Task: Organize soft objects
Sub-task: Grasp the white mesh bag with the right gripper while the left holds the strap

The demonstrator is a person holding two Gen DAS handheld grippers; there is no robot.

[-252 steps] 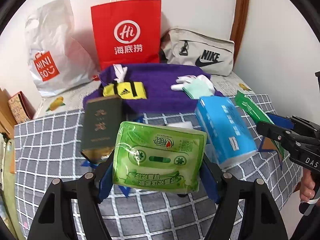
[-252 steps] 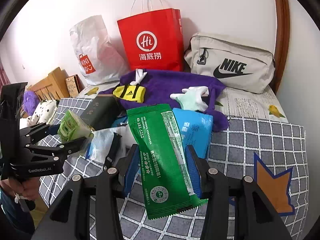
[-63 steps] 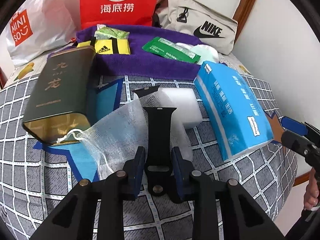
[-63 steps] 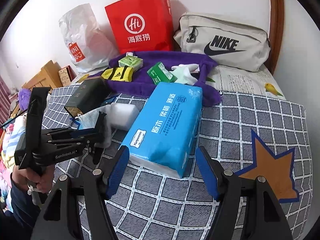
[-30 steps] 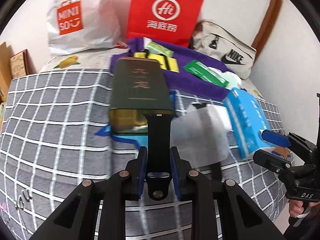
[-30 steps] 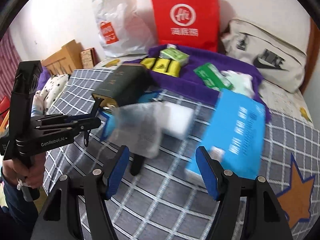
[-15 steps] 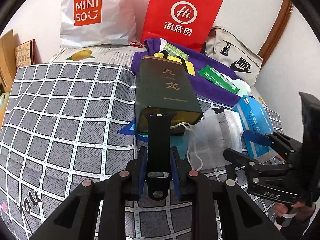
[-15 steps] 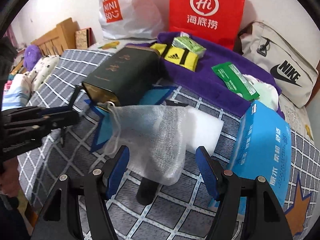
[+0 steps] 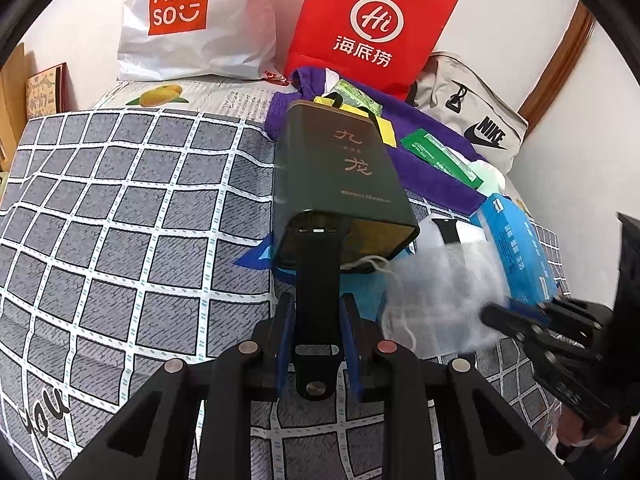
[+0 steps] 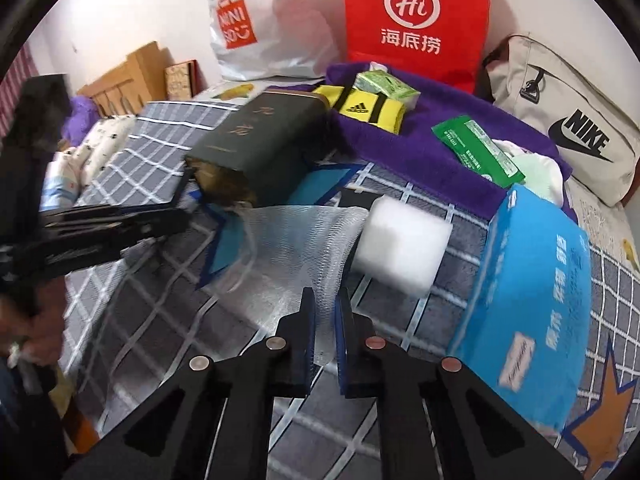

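Note:
My left gripper [image 9: 317, 304] is shut on a black watch strap [image 9: 318, 264], held up in front of the dark green tin [image 9: 344, 172]. On the checked bedcover, the jaws of my right gripper [image 10: 325, 300] are shut on the near edge of a white mesh bag [image 10: 288, 240]. The left wrist view shows that bag [image 9: 440, 304] blurred, with the right gripper [image 9: 492, 314] at its right edge. A white foam block [image 10: 404, 248] lies just behind the bag. A blue tissue pack [image 10: 532, 296] lies to the right.
A purple towel [image 10: 420, 148] at the back holds a yellow pouch [image 10: 370, 108], a green tissue pack [image 10: 386, 86], a green sachet [image 10: 478, 148] and pale gloves [image 10: 532, 172]. Behind stand a red paper bag [image 10: 416, 20], a white shopping bag [image 10: 256, 24] and a beige bag [image 10: 568, 120].
My right gripper's jaws, wide apart half a second ago, have shut on the mesh bag's near edge. The left gripper still holds the strap and has hardly moved.

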